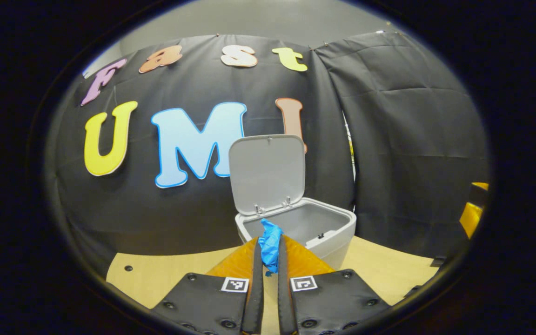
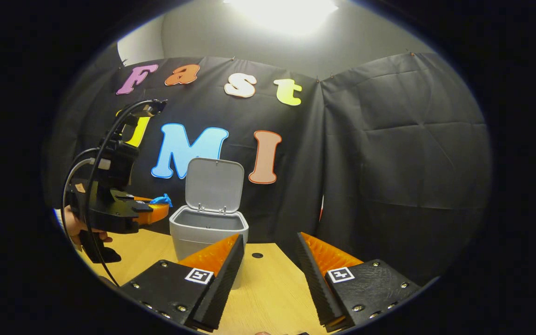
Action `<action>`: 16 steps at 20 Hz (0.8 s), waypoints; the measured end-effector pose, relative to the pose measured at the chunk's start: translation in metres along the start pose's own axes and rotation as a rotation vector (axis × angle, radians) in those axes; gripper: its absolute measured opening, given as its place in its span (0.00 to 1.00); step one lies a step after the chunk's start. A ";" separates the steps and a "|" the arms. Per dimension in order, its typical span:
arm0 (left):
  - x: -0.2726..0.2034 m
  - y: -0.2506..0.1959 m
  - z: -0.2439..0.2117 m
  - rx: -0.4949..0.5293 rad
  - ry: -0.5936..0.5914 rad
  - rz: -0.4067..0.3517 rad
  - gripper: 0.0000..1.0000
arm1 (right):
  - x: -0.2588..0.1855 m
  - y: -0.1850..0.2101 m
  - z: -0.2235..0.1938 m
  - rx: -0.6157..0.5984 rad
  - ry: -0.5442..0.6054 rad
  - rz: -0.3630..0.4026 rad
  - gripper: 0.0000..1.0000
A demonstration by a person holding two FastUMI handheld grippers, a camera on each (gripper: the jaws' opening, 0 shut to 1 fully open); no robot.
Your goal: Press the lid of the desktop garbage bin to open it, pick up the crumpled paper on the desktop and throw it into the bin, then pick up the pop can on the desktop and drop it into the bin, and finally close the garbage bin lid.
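Note:
The grey desktop bin (image 1: 340, 226) stands on the wooden table with its lid (image 1: 268, 172) swung up against the black wall. My left gripper (image 1: 269, 242) is shut on the blue crumpled paper (image 1: 270, 251), held just short of the bin's near rim and slightly above it. In the right gripper view the bin (image 2: 203, 235) with its raised lid (image 2: 214, 184) is left of centre, and the left gripper (image 2: 158, 208) carries the paper (image 2: 162, 200) beside the bin's left rim. My right gripper (image 2: 269, 237) stands open, with nothing between its fingers, to the right of the bin.
The wooden table (image 2: 268, 288) runs back to the black cloth wall and has a small dark hole (image 2: 257, 255) right of the bin. A hand (image 2: 75, 225) holds the left gripper, and cables loop above it. An orange-yellow object (image 1: 472, 214) sits at the far right.

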State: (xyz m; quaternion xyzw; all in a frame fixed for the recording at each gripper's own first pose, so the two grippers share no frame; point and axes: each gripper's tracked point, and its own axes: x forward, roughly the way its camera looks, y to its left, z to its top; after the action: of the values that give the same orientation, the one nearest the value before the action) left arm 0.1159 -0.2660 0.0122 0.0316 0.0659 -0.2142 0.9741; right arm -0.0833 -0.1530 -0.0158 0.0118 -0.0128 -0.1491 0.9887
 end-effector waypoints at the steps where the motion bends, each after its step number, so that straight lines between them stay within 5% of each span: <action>1: 0.010 -0.002 0.001 -0.004 0.000 -0.005 0.18 | 0.001 -0.001 -0.003 -0.003 0.011 -0.008 0.74; 11: 0.066 -0.016 -0.010 -0.014 0.004 -0.067 0.30 | 0.007 -0.006 -0.018 -0.024 0.075 -0.073 0.75; 16: 0.070 -0.013 -0.013 -0.016 0.009 -0.075 0.55 | 0.008 -0.001 -0.019 -0.029 0.076 -0.074 0.75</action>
State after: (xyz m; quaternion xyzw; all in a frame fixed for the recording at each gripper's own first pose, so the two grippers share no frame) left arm 0.1722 -0.3053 -0.0114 0.0224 0.0729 -0.2500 0.9652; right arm -0.0753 -0.1557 -0.0349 0.0035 0.0276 -0.1850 0.9823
